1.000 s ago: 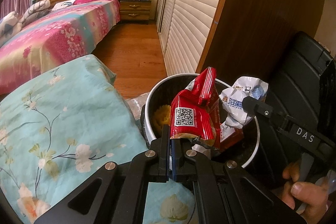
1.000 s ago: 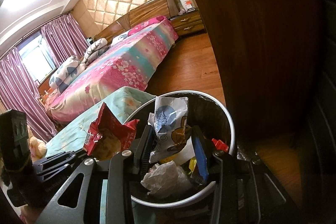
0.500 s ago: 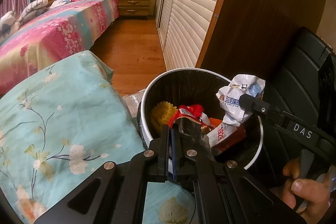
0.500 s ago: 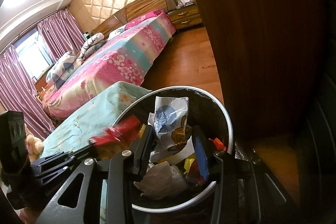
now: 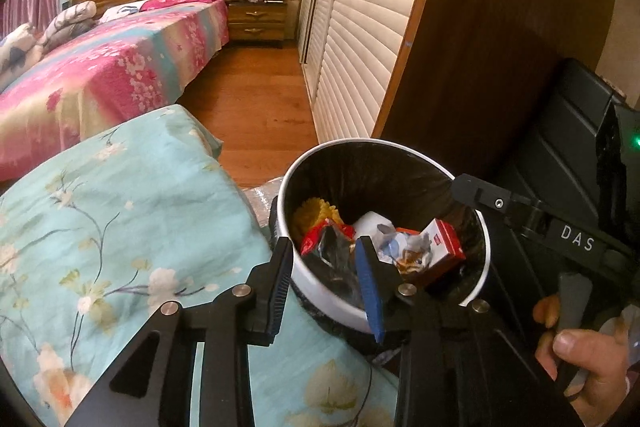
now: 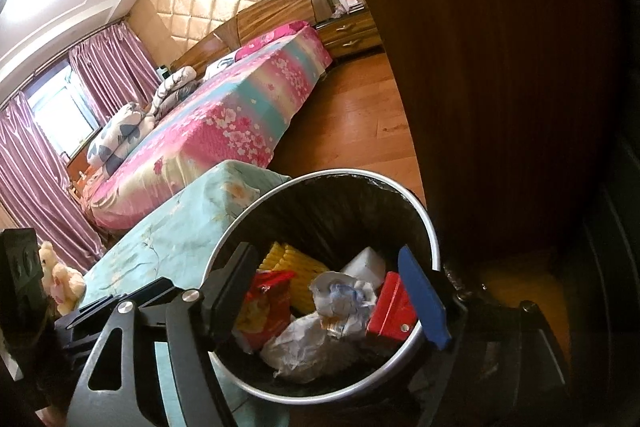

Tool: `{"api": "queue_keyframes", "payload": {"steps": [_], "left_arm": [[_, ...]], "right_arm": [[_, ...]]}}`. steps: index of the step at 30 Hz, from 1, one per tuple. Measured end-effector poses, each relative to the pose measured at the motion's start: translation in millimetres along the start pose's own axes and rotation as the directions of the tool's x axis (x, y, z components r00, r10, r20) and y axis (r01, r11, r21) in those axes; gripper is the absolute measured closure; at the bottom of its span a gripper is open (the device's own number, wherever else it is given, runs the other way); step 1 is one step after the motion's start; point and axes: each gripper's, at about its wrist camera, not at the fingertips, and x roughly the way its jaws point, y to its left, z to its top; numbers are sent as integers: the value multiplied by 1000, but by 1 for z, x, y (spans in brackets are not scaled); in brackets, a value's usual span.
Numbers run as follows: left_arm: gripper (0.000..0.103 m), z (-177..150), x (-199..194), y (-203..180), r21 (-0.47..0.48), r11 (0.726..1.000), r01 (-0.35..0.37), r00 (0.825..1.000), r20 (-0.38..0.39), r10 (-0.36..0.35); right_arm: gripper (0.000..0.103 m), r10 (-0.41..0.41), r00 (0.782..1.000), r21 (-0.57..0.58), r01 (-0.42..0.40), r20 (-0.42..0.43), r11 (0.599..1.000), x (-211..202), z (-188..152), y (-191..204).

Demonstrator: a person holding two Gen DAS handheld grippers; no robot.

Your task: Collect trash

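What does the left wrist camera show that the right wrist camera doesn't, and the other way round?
Only the left wrist view shows the louvered wardrobe doors and the person's hand gripping the right tool's handle. Only the right wrist view shows the purple curtains, the window and a stuffed toy. Both show the trash bin with its black liner, holding a red snack wrapper and crumpled white wrapper, plus the pink floral bed. Both tools, left and right, are open over the bin.
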Motion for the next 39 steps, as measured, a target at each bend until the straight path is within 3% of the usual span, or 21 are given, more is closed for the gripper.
{"api": "queue_keyframes", "payload": {"steps": [5, 8, 13, 18, 24, 28, 33, 37, 39], "left_arm": [[56, -16, -25, 10, -39, 999, -6, 999, 43, 7], [50, -31, -46, 18, -71, 997, -15, 997, 74, 20], [33, -64, -86, 32, -128, 990, -52, 989, 134, 69], [26, -97, -119, 36, -142, 985, -100, 973, 192, 126], [14, -126, -168, 31, -118, 978, -173, 929, 311, 202], [1, -149, -198, 30, -138, 968, -208, 891, 382, 246], [1, -175, -218, 26, -162, 953, -257, 851, 430, 302], [1, -184, -217, 23, -174, 939, -297, 834, 431, 344], [1, -186, -214, 22, -178, 925, -336, 818, 432, 381]], "right_arm": [[27, 11, 1000, 9, -11, 13, 1000, -10, -8, 5], [22, 24, 999, 5, -24, 27, 1000, -19, -14, 14], [12, 50, 997, -23, -49, 65, 999, -40, -37, 36], [4, 43, 992, -73, -34, 115, 997, -56, -65, 60], [4, 36, 986, -173, -8, 164, 985, -70, -77, 90], [0, 50, 958, -259, 26, 281, 965, -99, -78, 118], [0, 61, 929, -317, 61, 364, 946, -111, -87, 135], [0, 81, 938, -322, 35, 338, 946, -101, -99, 139], [0, 85, 939, -323, 29, 332, 946, -98, -104, 140]]}}
